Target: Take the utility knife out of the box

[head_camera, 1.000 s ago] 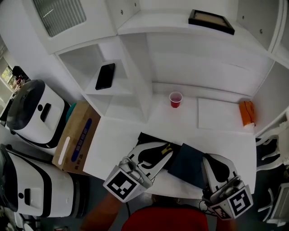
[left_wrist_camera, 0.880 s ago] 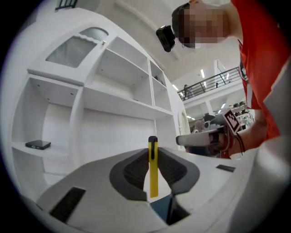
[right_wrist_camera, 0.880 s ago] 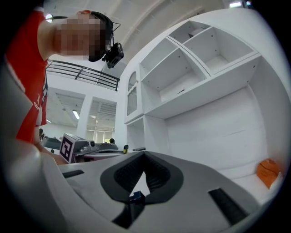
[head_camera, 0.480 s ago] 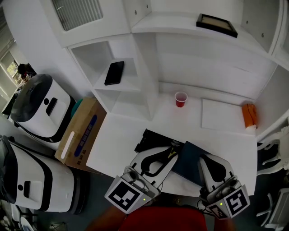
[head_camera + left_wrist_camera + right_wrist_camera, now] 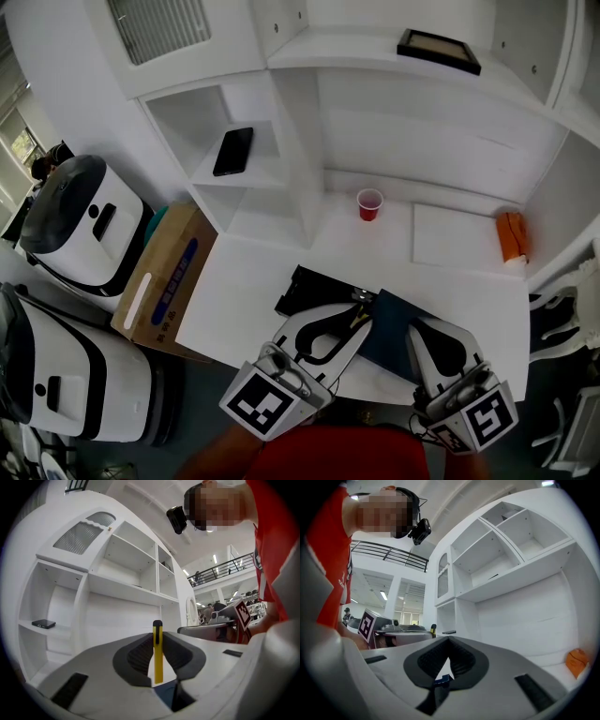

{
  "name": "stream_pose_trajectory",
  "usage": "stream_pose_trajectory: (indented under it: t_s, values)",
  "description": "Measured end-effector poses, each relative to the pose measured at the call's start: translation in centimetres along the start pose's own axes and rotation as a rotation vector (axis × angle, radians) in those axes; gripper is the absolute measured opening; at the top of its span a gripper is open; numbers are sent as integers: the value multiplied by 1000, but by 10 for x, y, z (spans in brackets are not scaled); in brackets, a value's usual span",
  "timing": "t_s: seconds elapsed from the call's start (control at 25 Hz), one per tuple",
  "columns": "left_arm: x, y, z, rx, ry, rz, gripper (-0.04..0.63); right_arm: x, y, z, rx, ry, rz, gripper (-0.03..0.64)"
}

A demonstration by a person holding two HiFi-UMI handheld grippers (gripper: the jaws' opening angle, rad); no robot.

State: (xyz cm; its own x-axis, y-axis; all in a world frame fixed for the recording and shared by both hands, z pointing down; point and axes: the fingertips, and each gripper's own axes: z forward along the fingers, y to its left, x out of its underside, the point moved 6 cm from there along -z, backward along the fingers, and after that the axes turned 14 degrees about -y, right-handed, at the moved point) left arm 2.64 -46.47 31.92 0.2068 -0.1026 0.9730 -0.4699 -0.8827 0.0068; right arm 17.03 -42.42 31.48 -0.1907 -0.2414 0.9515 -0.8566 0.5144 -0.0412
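Head view: the left gripper (image 5: 359, 317) is seen clamped on the yellow utility knife (image 5: 158, 656), which is held upright between the jaws, over the left edge of the dark blue box (image 5: 386, 339). The right gripper (image 5: 415, 330) is closed on the box's right edge.

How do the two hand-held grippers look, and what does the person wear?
The left hand-held gripper and the right hand-held gripper both have broad white shells that narrow into two jaws lined with black ribbed pads. Each carries a cube with black-and-white square markers at its rear. The person wears a red top.
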Motion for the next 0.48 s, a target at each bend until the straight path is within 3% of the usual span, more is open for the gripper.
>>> stream_pose_trajectory:
  t_s: [0.48]
  values:
    - [-2,-11,3,10,-3,10,94,-6,1,-10,-6,-3,-6,5]
